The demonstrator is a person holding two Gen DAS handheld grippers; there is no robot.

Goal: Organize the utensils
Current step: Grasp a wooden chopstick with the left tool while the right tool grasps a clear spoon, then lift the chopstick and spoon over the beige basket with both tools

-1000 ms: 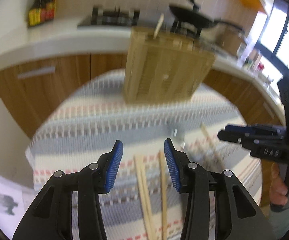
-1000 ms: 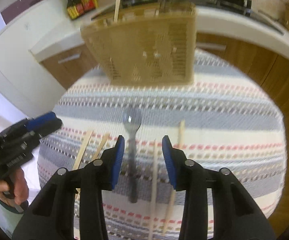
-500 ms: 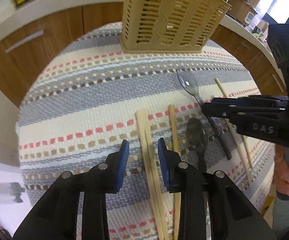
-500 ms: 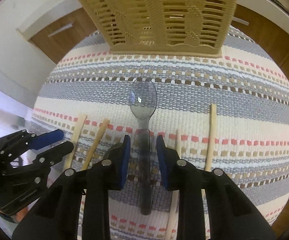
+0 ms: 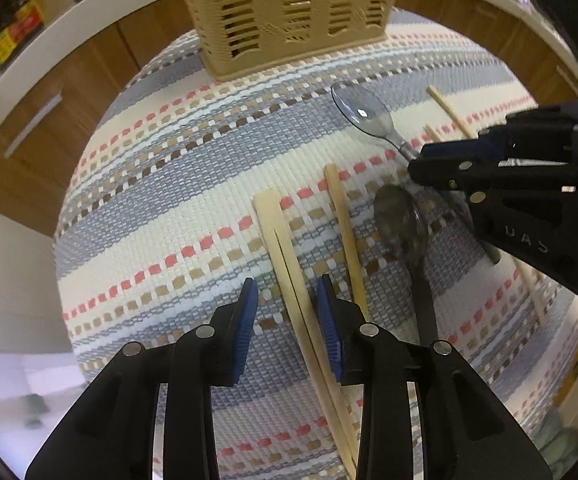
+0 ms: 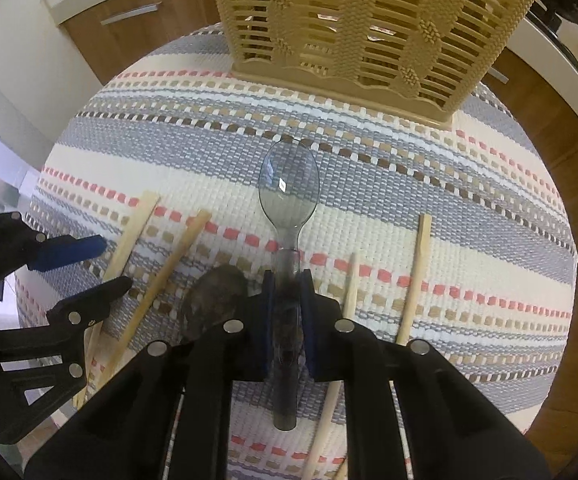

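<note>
Right tongs (image 6: 287, 280) have just closed onto the clear spoon's (image 6: 288, 188) handle; left tongs (image 5: 287, 300) straddle chopsticks (image 5: 285, 264), ungripped.

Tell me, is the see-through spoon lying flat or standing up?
Lying flat: the clear spoon rests lengthwise on the striped mat, handle between the right gripper pads.

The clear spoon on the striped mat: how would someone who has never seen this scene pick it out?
Start at the tan slatted basket at the far side of the striped mat. Just in front of it lies the clear spoon, bowl toward the basket. It alone is see-through, unlike the wooden chopsticks and the dark spoon beside it.
</note>
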